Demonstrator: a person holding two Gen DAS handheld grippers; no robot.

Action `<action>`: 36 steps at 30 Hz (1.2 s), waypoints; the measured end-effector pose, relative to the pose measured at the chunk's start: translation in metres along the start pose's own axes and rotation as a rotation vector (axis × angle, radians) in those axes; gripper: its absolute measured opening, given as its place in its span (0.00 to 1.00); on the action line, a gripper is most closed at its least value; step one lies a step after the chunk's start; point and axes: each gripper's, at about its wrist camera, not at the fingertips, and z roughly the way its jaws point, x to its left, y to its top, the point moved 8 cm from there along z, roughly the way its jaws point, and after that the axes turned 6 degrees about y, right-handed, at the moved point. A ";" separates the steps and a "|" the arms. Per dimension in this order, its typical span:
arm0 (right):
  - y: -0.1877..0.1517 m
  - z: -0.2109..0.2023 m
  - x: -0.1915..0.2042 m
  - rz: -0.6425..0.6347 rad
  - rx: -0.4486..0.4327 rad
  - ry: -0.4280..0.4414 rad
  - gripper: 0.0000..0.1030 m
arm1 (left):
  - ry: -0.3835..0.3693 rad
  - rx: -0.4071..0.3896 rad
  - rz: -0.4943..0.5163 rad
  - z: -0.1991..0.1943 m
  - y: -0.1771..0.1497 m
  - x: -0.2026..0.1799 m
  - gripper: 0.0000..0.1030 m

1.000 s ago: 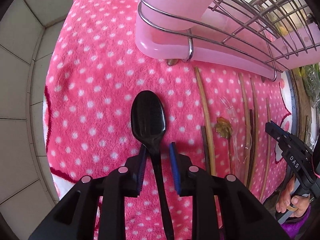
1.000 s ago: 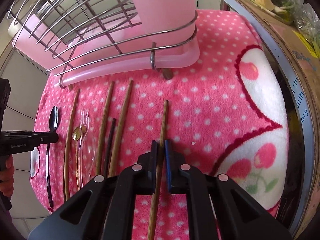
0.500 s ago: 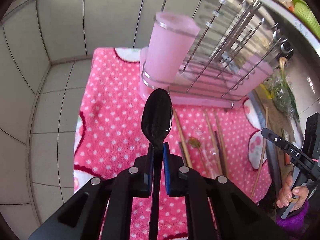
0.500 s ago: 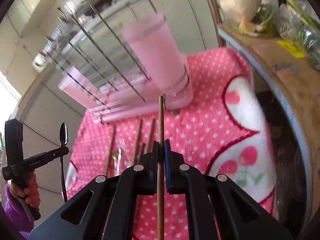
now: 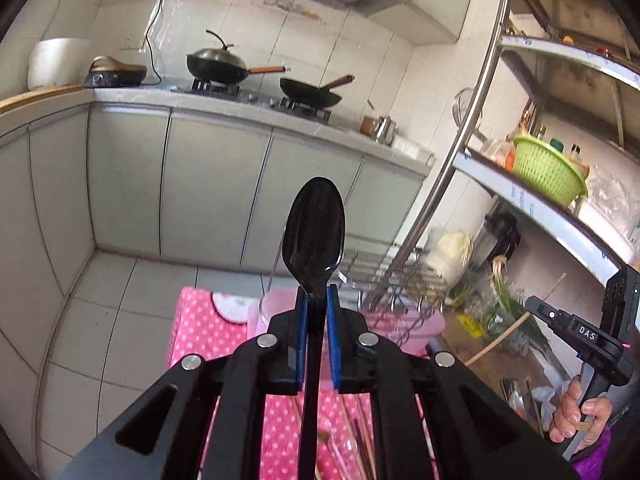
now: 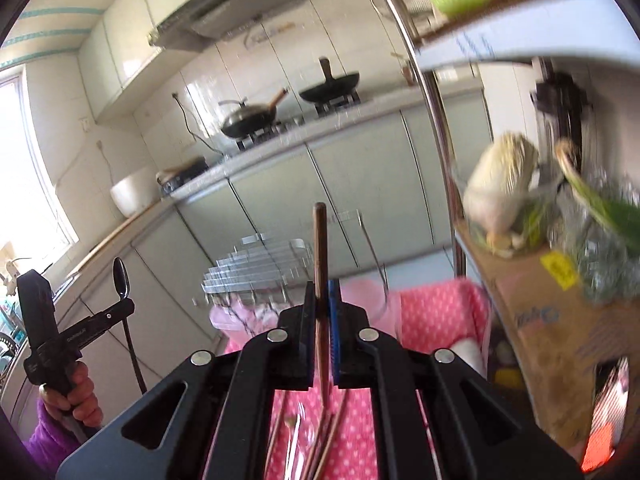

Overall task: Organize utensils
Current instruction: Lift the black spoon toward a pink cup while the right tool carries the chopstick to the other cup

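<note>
Kitchen cabinets (image 5: 208, 184) behind | left gripper (image 5: 316, 312) clamps black spoon (image 5: 314, 228) | right gripper (image 6: 322, 304) clamps chopstick (image 6: 320, 248)

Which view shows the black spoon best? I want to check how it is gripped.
The left wrist view: the black spoon fills the centre, its neck clamped in the left gripper, bowl up. The right wrist view shows it small and far left, handle hanging below that gripper.

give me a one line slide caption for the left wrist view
Left gripper holds a black spoon upright above the pink holder, kitchen stove behind.
</note>
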 end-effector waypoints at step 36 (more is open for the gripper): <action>0.024 0.130 -0.053 0.017 0.244 -0.104 0.06 | 0.085 -0.121 0.003 0.159 -0.013 0.015 0.08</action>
